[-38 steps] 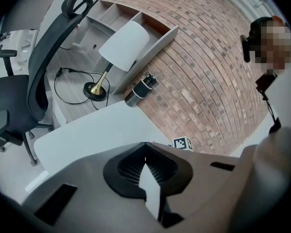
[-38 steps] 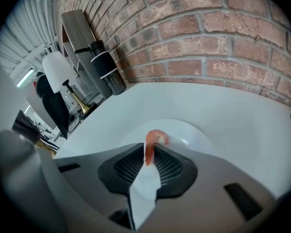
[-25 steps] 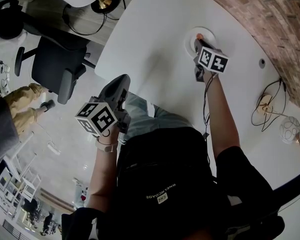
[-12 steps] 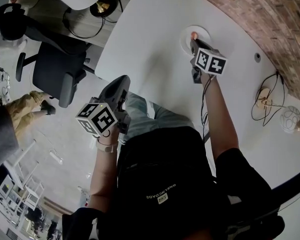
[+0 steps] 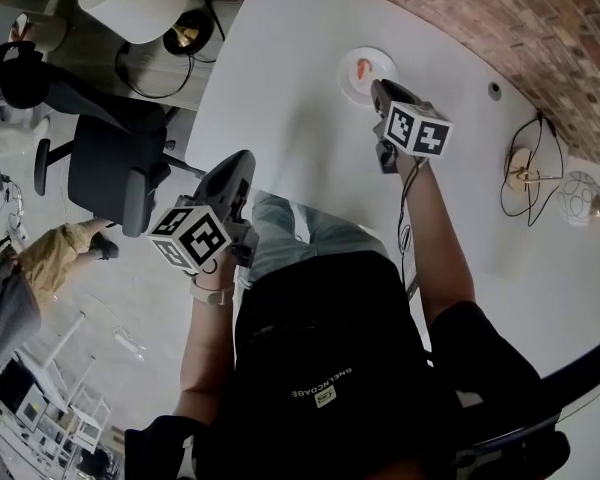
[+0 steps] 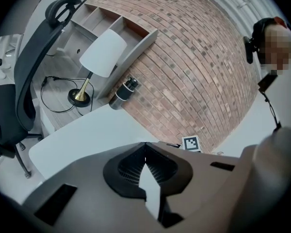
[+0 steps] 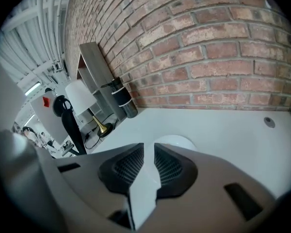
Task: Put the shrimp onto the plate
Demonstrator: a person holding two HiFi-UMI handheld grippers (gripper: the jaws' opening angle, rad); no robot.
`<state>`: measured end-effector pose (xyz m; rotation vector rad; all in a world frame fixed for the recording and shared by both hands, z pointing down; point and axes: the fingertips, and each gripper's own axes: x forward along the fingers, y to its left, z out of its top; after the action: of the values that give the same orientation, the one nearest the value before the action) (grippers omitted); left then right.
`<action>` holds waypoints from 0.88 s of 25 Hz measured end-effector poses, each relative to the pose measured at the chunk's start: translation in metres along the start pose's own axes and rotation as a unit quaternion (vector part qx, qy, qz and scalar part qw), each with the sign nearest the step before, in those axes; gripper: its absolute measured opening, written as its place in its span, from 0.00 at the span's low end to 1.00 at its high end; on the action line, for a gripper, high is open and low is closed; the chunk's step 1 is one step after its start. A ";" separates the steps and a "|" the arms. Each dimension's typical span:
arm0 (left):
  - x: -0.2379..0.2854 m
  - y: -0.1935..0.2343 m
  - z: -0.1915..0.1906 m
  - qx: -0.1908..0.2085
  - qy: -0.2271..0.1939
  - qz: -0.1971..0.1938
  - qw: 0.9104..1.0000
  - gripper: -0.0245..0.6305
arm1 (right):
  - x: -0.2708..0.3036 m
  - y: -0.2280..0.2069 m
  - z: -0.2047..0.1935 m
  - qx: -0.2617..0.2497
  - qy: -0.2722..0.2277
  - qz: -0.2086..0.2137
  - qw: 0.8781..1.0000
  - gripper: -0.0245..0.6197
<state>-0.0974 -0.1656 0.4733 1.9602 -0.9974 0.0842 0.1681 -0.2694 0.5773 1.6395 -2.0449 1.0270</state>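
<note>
– Grippers first, please: how do the two stand?

– On the right gripper [image 5: 378,89] the jaws are apart by only a narrow slit, and nothing is between them. It hangs over the white table [image 5: 280,78], with its tips at the near edge of a small white plate [image 5: 348,76]. The left gripper [image 5: 242,163] has its jaw tips together and it holds nothing. It is at the near edge of the table, above the person's knee and well apart from the plate.

– And the shrimp?

– One orange shrimp [image 5: 365,68] lies on the plate, about in the middle. Neither gripper touches it. In the right gripper view the plate shows just past the jaws, but I cannot make out the shrimp there.

– What else is around?

– A brick wall [image 5: 540,28] runs along the far side of the table. At the far left corner a black flask [image 6: 123,92] stands against the wall. Beyond that corner is a lamp [image 6: 101,59] with a white shade and a brass foot. A dark office chair [image 5: 110,168] stands on the floor at the left. A black cable [image 5: 525,173] lies on the table at the right.
</note>
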 end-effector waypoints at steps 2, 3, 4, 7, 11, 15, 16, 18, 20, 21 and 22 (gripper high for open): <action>0.002 -0.007 0.001 0.008 0.007 -0.011 1.000 0.04 | -0.013 0.001 0.006 0.008 -0.013 -0.003 1.000 0.11; 0.003 -0.010 0.001 0.013 0.010 -0.017 1.000 0.04 | -0.020 0.002 0.009 0.010 -0.019 -0.004 1.000 0.11; 0.004 -0.014 0.002 0.017 0.013 -0.022 1.000 0.04 | -0.026 0.003 0.012 0.011 -0.025 -0.005 1.000 0.11; 0.010 -0.026 0.005 0.032 0.023 -0.041 0.998 0.04 | -0.048 0.006 0.019 0.015 -0.043 -0.010 0.999 0.11; 0.018 -0.045 0.011 0.054 0.033 -0.069 0.996 0.04 | -0.078 0.005 0.025 0.029 -0.067 -0.017 0.997 0.11; 0.022 -0.062 0.013 0.070 0.044 -0.094 0.992 0.04 | -0.106 0.007 0.027 0.045 -0.091 -0.021 0.995 0.11; 0.024 -0.066 0.014 0.074 0.047 -0.101 0.991 0.04 | -0.112 0.008 0.029 0.049 -0.099 -0.020 0.994 0.11; 0.029 -0.074 0.014 0.081 0.053 -0.114 0.989 0.04 | -0.125 0.010 0.032 0.053 -0.113 -0.021 0.992 0.11; 0.035 -0.084 0.013 0.089 0.061 -0.129 0.986 0.04 | -0.139 0.011 0.035 0.056 -0.125 -0.027 0.990 0.11; 0.039 -0.090 0.013 0.095 0.064 -0.137 0.984 0.04 | -0.147 0.012 0.037 0.058 -0.132 -0.031 0.989 0.11; 0.042 -0.096 0.014 0.101 0.068 -0.146 0.982 0.04 | -0.154 0.013 0.038 0.060 -0.138 -0.033 0.988 0.11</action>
<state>-0.0089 -0.1762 0.4159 2.2330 -0.6249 0.1565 0.2074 -0.1864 0.4471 1.9969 -2.1150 0.9615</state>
